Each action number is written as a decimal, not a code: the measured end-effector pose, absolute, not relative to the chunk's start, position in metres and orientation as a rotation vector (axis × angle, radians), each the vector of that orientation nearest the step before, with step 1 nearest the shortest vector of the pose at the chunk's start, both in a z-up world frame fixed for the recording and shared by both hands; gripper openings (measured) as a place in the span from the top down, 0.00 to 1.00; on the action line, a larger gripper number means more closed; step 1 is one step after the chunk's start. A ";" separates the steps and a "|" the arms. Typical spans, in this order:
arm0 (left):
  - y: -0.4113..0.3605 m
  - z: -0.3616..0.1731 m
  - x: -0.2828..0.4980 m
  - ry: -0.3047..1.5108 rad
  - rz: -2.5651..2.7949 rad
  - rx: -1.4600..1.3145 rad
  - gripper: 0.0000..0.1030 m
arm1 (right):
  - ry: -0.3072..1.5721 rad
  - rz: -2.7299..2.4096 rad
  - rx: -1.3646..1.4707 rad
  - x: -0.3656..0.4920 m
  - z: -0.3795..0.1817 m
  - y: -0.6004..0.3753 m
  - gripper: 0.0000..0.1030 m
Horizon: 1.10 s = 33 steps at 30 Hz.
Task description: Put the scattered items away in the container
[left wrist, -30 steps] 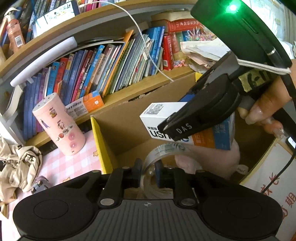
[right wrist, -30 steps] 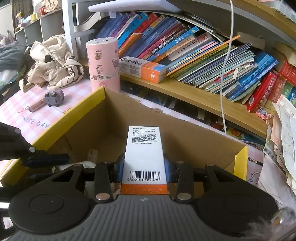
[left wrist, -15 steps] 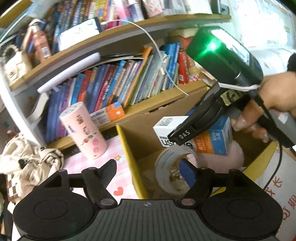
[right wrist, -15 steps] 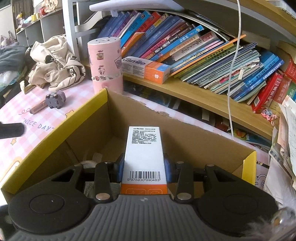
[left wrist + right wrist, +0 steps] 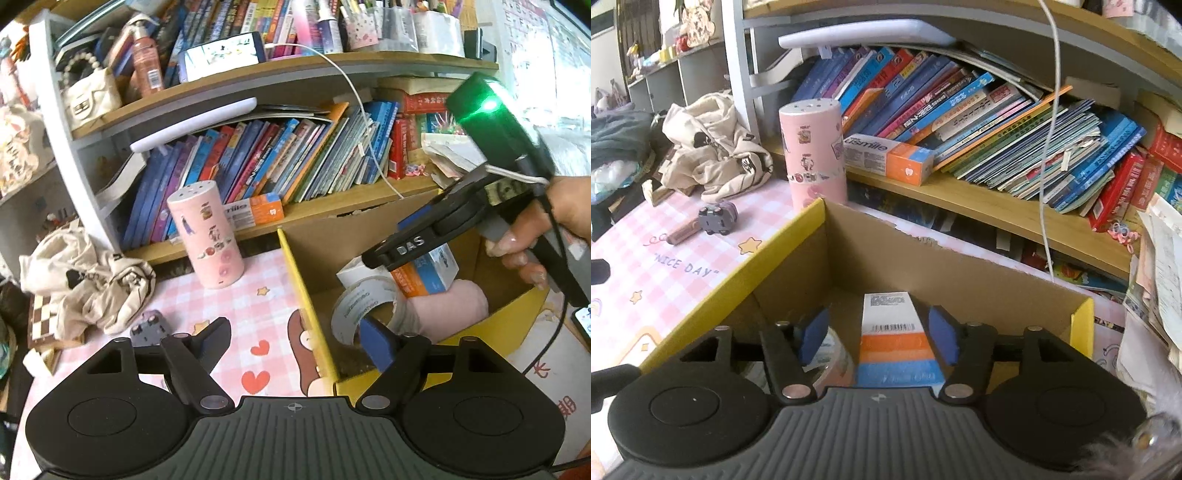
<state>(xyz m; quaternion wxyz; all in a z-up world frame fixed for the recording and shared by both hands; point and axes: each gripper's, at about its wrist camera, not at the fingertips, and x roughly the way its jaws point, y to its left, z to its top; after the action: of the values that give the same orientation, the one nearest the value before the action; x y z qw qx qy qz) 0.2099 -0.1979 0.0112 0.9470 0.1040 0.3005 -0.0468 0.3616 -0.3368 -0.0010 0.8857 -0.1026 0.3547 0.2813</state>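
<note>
A cardboard box with yellow flaps [image 5: 301, 284] [image 5: 798, 236] stands on the pink checked table. Inside lie a roll of clear tape [image 5: 364, 306], a pink soft item [image 5: 450, 304] and a white, orange and blue carton [image 5: 892, 332] [image 5: 424, 271]. My right gripper [image 5: 877, 334] is open over the box, its pads either side of the carton and apart from it. My left gripper [image 5: 299, 341] is open above the box's left wall and holds nothing. A small purple toy car [image 5: 149, 326] [image 5: 718, 218] lies on the table left of the box.
A pink cylinder with stickers [image 5: 205, 236] [image 5: 814, 155] stands behind the box. A toothpaste box [image 5: 886, 158] lies on the low shelf beside leaning books. A beige cloth bag [image 5: 88, 280] and a brown stick [image 5: 681, 232] lie at the left. Papers [image 5: 1160, 288] pile at the right.
My right gripper opened and let go of the carton, which now lies lower in the box. My left gripper opened off the tape roll and drew back to the left.
</note>
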 end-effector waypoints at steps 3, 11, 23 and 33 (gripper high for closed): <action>-0.194 0.012 0.204 0.616 -0.089 0.186 0.23 | 0.725 0.584 -0.199 0.349 0.004 -0.342 0.26; -0.190 0.013 0.187 0.616 -0.074 0.146 0.21 | 0.663 0.545 -0.181 0.315 0.016 -0.353 0.17; -0.182 0.019 0.166 0.587 -0.096 0.087 0.21 | 0.554 0.443 -0.109 0.260 0.034 -0.372 0.16; -0.169 0.022 0.147 0.568 -0.158 0.096 0.20 | 0.555 0.323 -0.054 0.212 0.029 -0.377 0.16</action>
<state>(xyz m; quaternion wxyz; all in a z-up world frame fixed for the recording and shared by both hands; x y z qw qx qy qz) 0.1471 -0.1693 0.0216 0.9557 0.0471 0.2799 -0.0776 0.2118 -0.3770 0.0288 0.9485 -0.0265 0.2728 0.1589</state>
